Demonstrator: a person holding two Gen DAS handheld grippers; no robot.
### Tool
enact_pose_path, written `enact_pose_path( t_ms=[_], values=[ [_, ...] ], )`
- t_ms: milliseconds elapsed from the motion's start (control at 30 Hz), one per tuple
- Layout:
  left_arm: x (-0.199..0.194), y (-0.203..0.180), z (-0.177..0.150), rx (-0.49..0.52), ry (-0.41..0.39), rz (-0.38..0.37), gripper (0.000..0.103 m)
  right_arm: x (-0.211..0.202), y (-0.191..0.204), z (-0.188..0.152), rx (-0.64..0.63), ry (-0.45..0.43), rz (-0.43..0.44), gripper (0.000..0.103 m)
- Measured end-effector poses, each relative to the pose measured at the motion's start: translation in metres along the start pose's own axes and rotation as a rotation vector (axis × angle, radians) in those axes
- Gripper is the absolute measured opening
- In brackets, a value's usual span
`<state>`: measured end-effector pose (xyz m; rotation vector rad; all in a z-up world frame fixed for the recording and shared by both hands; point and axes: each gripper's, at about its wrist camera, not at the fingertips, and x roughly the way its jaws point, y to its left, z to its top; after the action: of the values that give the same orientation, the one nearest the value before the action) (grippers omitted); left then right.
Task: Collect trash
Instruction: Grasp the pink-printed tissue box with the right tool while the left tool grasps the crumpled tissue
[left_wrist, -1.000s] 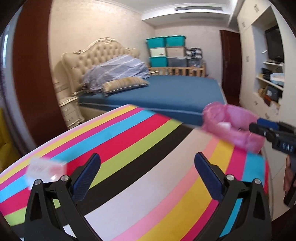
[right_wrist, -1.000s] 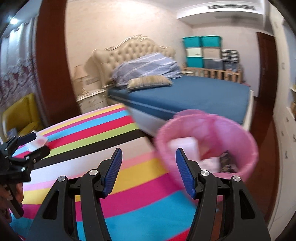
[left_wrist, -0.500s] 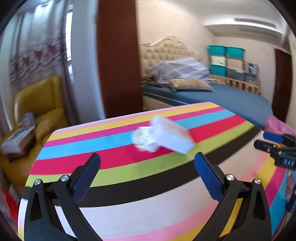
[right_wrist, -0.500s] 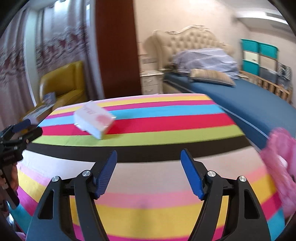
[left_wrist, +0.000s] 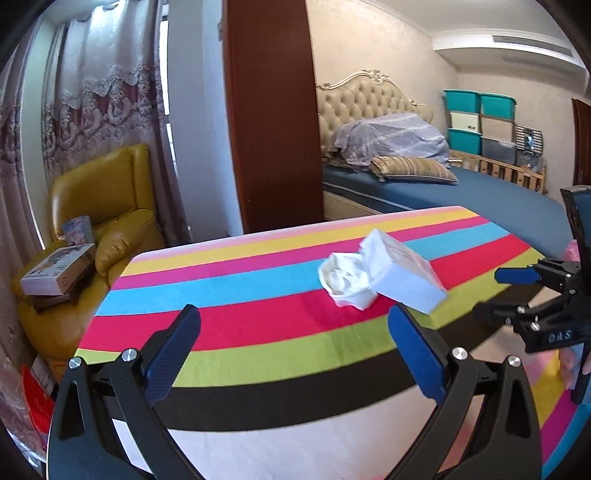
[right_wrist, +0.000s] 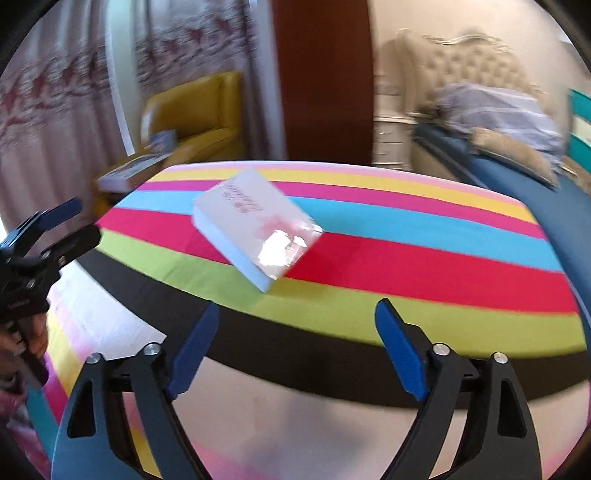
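A white flat box (left_wrist: 402, 277) lies on the striped table (left_wrist: 258, 325), with a crumpled white paper wad (left_wrist: 345, 280) touching its left side. My left gripper (left_wrist: 293, 332) is open and empty, just short of both. At the right edge of that view my right gripper (left_wrist: 489, 295) hovers over the table. In the right wrist view, the box (right_wrist: 255, 229) lies ahead of my right gripper (right_wrist: 297, 317). Its jaws are opening, nothing between them. The wad is hidden behind the box there. My left gripper (right_wrist: 79, 221) shows at the left, held by a hand (right_wrist: 33, 339).
A yellow armchair (left_wrist: 107, 206) with boxes on it stands left of the table, before a curtain. A brown pillar (left_wrist: 273, 110) and a blue bed (left_wrist: 480, 192) lie beyond. A sliver of the pink bin (left_wrist: 572, 249) shows at the right.
Both views have swung left, away from the pink bin and onto the white box and paper wad. The right gripper's jaws have spread wider.
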<state>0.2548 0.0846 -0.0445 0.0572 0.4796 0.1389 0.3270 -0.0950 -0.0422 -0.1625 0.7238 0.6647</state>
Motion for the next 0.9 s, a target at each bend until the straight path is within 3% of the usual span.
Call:
enact_pose_path(
  t_ms=[267, 367, 600, 633, 900],
  values=[
    [0.010, 0.004, 0.002, -0.027, 0.040, 0.060, 0.098, 0.036, 0.012, 0.036, -0.192, 0.001, 0.123, 0.085],
    [0.010, -0.002, 0.004, 0.012, 0.046, 0.080, 0.098, 0.051, 0.013, 0.048, -0.224, 0.015, 0.164, 0.085],
    [0.010, 0.001, 0.005, 0.000, 0.058, 0.080, 0.098, 0.077, 0.008, 0.073, -0.247, 0.058, 0.244, 0.085],
    [0.010, 0.001, 0.004, -0.001, 0.060, 0.081, 0.098, 0.077, 0.009, 0.072, -0.249, 0.069, 0.242, 0.077],
    [0.025, 0.005, 0.000, -0.078, 0.102, 0.003, 0.098, 0.026, 0.005, 0.036, -0.180, 0.015, 0.086, 0.074]
  ],
)
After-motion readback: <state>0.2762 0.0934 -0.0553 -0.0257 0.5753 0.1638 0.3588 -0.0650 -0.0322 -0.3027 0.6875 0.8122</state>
